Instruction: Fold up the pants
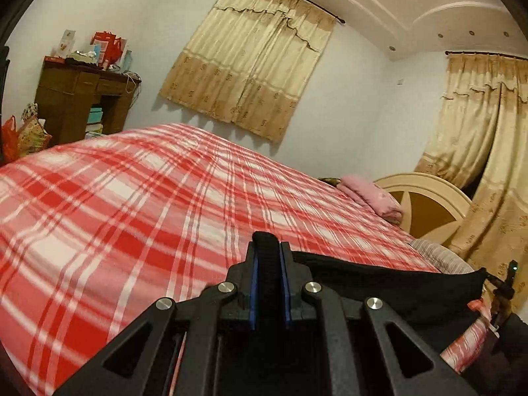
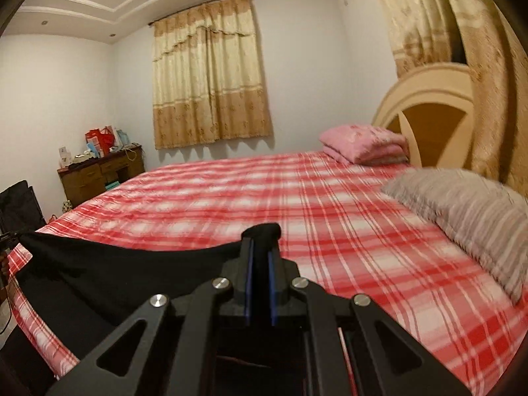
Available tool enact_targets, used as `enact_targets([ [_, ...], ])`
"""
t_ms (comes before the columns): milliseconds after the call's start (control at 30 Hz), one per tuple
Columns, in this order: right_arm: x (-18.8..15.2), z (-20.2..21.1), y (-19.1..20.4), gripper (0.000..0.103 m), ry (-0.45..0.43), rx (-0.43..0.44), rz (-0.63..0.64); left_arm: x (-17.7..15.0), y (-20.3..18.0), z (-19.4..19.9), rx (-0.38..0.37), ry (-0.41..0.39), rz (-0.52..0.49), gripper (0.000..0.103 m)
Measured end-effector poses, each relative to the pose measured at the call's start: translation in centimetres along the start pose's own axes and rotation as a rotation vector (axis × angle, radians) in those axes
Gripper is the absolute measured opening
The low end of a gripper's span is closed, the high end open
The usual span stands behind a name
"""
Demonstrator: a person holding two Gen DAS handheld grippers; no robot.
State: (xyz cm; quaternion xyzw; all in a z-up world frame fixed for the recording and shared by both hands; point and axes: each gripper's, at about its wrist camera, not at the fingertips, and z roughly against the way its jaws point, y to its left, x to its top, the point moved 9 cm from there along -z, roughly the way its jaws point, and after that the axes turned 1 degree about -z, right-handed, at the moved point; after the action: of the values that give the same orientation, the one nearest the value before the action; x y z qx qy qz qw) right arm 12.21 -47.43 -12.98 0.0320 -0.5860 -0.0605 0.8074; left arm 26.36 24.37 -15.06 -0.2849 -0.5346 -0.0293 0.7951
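Black pants (image 1: 389, 283) hang stretched between my two grippers above the near edge of the red plaid bed (image 1: 132, 198). My left gripper (image 1: 268, 247) is shut on one end of the pants' edge, and a fold of black cloth sticks up between its blue pads. From there the cloth runs right to the other gripper (image 1: 510, 280), small at the frame's edge. In the right wrist view my right gripper (image 2: 261, 241) is shut on the opposite end, and the pants (image 2: 99, 274) stretch left to the far gripper (image 2: 6, 241). Below the taut edge the cloth sags.
The plaid bed (image 2: 231, 204) fills both views. A grey pillow (image 2: 472, 217) and folded pink bedding (image 2: 363, 143) lie by the cream headboard (image 2: 429, 99). A cluttered brown desk (image 1: 82, 99) stands at the far wall. Curtains (image 1: 488, 165) hang close on the right.
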Motion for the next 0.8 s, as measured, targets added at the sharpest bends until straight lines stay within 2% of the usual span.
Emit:
enact_targets([
  [100,-2.1,1.0,-1.1,0.010,0.029,-0.013,-0.029,-1.7,0.4,1.5,-0.043,0.014,0.019,0.011],
  [233,-4.7,2.0,-1.7,0.010,0.070,-0.013,-0.053,-4.0,0.9,2.3,-0.021,0.066,-0.013,0.014],
  [367,-7.9,1.8,-2.2,0.012,0.171,-0.032,-0.030,-6.3,1.5,2.5,0.032,0.142,-0.072,0.017],
  [467,-10.1,1.8,-2.8,0.015,0.229,-0.063,-0.005,-7.5,2.2,3.1,0.067,0.178,-0.094,0.031],
  [533,-10.8,2.0,-3.3,0.016,0.257,-0.072,-0.015,-7.8,3.0,3.8,0.097,0.187,-0.098,0.053],
  [600,-11.1,2.6,-3.6,0.020,0.261,-0.080,-0.016,-8.1,4.1,4.9,0.126,0.188,-0.097,0.063],
  [733,-11.7,4.1,-4.3,0.022,0.280,-0.104,0.002,-8.5,5.5,6.5,0.165,0.199,-0.101,0.064],
  [800,-11.7,4.9,-4.6,0.027,0.277,-0.115,-0.005,-8.4,6.3,7.4,0.208,0.189,-0.097,0.064],
])
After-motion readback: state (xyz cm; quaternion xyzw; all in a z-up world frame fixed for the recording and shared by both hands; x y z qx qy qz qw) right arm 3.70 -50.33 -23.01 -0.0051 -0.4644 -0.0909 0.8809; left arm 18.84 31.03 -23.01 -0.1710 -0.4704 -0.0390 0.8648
